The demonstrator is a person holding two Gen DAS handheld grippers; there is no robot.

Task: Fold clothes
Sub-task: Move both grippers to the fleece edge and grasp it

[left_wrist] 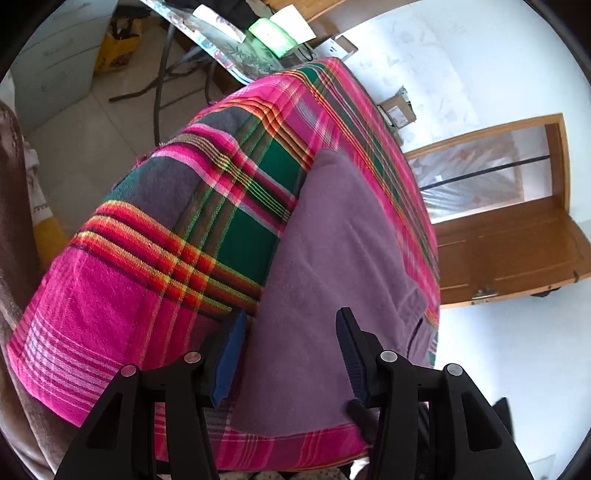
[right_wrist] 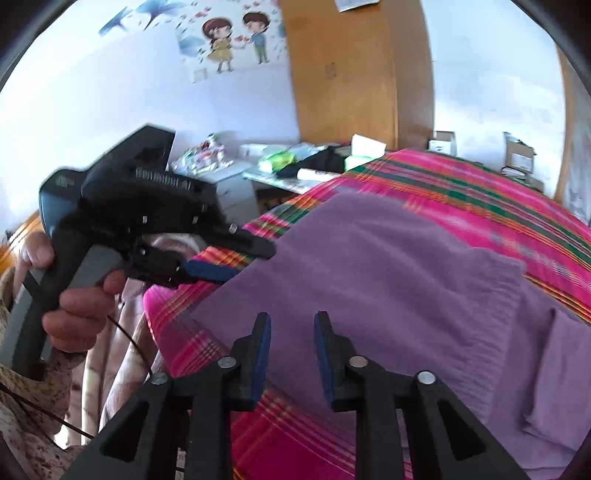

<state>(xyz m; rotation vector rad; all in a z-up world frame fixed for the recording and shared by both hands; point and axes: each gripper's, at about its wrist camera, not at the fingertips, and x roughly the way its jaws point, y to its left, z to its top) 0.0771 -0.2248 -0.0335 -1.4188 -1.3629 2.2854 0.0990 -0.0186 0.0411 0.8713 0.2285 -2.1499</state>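
Note:
A purple garment (left_wrist: pixel 332 258) (right_wrist: pixel 388 266) lies flat on a pink, green and orange plaid cloth (left_wrist: pixel 155 236) (right_wrist: pixel 461 192). A sleeve or folded part of it lies at its right side in the right wrist view. My left gripper (left_wrist: pixel 291 325) hovers open over the garment's near edge, the cloth below its blue pads and nothing pinched. In the right wrist view, a hand holds that left gripper (right_wrist: pixel 253 260) at the garment's left edge. My right gripper (right_wrist: pixel 292 317) is open just above the garment's near part, with nothing gripped between its fingers.
A wooden door (left_wrist: pixel 509 229) stands past the plaid surface. A glass table (left_wrist: pixel 229 40) with a green pack (left_wrist: pixel 273 35), a yellow bag (left_wrist: pixel 118 48) and a cardboard box (left_wrist: pixel 397 110) lie beyond. A wooden wardrobe (right_wrist: pixel 354 74) and a cluttered desk (right_wrist: pixel 288 173) stand behind.

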